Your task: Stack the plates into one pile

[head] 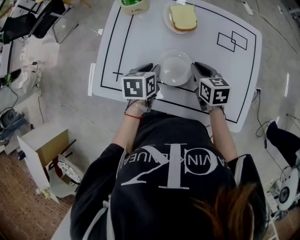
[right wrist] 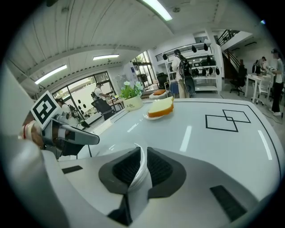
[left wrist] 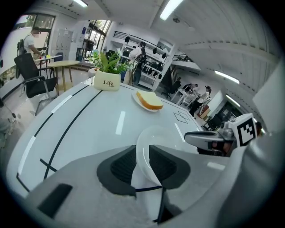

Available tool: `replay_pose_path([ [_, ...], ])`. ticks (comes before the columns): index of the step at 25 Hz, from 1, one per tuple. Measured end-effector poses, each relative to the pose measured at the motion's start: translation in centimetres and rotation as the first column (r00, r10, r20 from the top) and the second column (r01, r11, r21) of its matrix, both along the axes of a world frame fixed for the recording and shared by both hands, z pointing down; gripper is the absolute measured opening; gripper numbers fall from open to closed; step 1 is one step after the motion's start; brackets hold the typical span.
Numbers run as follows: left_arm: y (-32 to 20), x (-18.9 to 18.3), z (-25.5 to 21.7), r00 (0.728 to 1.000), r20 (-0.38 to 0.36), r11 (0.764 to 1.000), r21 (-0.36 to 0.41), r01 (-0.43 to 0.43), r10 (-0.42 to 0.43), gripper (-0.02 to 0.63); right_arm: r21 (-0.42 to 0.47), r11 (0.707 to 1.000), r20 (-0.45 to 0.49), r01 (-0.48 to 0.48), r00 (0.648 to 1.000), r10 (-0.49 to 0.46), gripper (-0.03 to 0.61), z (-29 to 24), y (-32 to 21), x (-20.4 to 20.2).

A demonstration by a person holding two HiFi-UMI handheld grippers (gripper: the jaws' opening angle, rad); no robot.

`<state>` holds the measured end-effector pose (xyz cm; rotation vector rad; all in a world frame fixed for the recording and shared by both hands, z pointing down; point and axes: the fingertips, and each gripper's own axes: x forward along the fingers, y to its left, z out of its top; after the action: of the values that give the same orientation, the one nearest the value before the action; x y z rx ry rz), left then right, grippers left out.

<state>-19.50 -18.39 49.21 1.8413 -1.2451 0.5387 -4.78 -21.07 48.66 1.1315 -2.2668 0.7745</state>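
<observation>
An empty white plate (head: 174,67) is at the near side of the white table (head: 140,42), held from both sides. My left gripper (head: 156,71) is shut on the plate's left rim (left wrist: 153,138), which stands upright between its dark pads (left wrist: 122,165). My right gripper (head: 195,71) is shut on the right rim (right wrist: 140,171), a thin white edge squeezed between its pads (right wrist: 158,168). I cannot tell whether the plate rests on the table or hangs just above it. A second white plate (head: 167,19) with a slice of bread (head: 183,17) sits at the far middle.
A white plant pot (head: 135,5) marked "Life" stands at the far edge, left of the bread plate. Black lines and two overlapping squares (head: 232,41) are drawn on the table. Chairs, cables and boxes lie on the floor around it.
</observation>
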Motion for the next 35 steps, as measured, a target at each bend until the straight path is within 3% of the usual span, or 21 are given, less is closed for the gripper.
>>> replay_pose_path([
  [5, -1.9, -0.9, -1.6, 0.999, 0.014, 0.991, 0.127, -0.038, 0.037, 0.030, 0.081, 0.993, 0.051, -0.090, 0.995, 0.086, 0.002, -1.7, -0.1, 0.9],
  [9, -3.4, -1.7, -3.4, 0.992, 0.079, 0.958, 0.262, -0.113, 0.096, 0.009, 0.164, 0.973, 0.105, -0.164, 0.983, 0.148, 0.000, -3.5, 0.1, 1.8],
  [16, -4.7, -3.1, -7.3, 0.985, 0.116, 0.872, 0.459, -0.166, 0.127, 0.009, 0.335, 0.915, 0.153, -0.226, 0.971, 0.183, 0.000, -7.7, 0.5, 3.1],
  [23, -5.3, -4.0, -12.7, 0.990, 0.092, 0.748, 0.648, -0.143, 0.110, 0.009, 0.475, 0.850, 0.181, -0.229, 0.970, 0.160, 0.000, -12.2, 0.6, 3.0],
  [27, -5.4, -4.6, -15.3, 0.989, 0.121, 0.681, 0.718, -0.144, 0.081, 0.009, 0.538, 0.812, 0.201, -0.226, 0.970, 0.137, 0.000, -14.8, 0.7, 2.8],
  [30, -5.3, -4.9, -16.5, 0.992, 0.107, 0.656, 0.745, -0.121, 0.061, 0.009, 0.575, 0.787, 0.214, -0.224, 0.969, 0.120, 0.000, -16.6, 0.8, 3.0],
  [35, -5.0, -5.1, -18.1, 0.996, 0.082, 0.633, 0.768, -0.093, 0.047, 0.009, 0.617, 0.758, 0.232, -0.214, 0.969, 0.084, 0.000, -18.9, 1.1, 2.8],
])
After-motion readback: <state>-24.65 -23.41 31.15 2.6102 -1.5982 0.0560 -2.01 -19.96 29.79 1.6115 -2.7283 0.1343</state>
